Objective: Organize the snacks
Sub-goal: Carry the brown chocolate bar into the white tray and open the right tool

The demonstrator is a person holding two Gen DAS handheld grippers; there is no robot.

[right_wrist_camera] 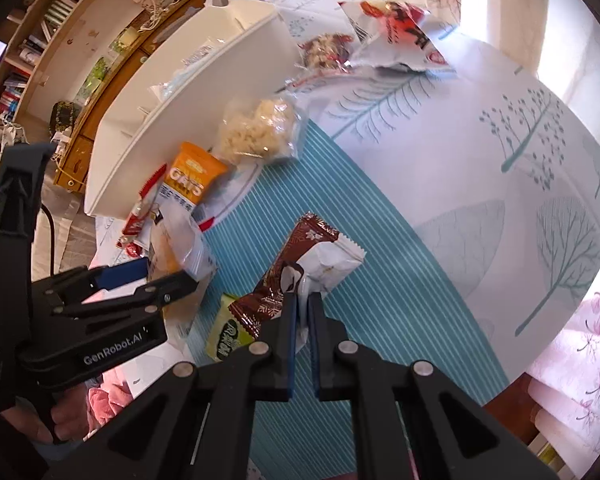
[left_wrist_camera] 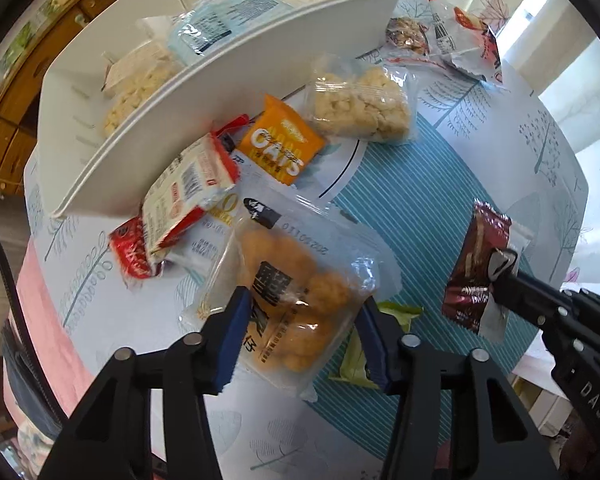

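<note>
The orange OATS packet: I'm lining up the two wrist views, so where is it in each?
Left wrist: OATS packet left of centre, against the white bin.
Right wrist: OATS packet upper left, by the same bin.
Shared landmark: clear puffed-snack bag just beyond it.

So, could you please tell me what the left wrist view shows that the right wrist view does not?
Only the left wrist view shows inside the white tray: a light blue packet and a pale puffed snack. Only the right wrist view shows a bookshelf and the hand holding the left gripper. Both show the orange puff bag between its fingers, the brown packet pinched by the right gripper, and the oats packet.
</note>
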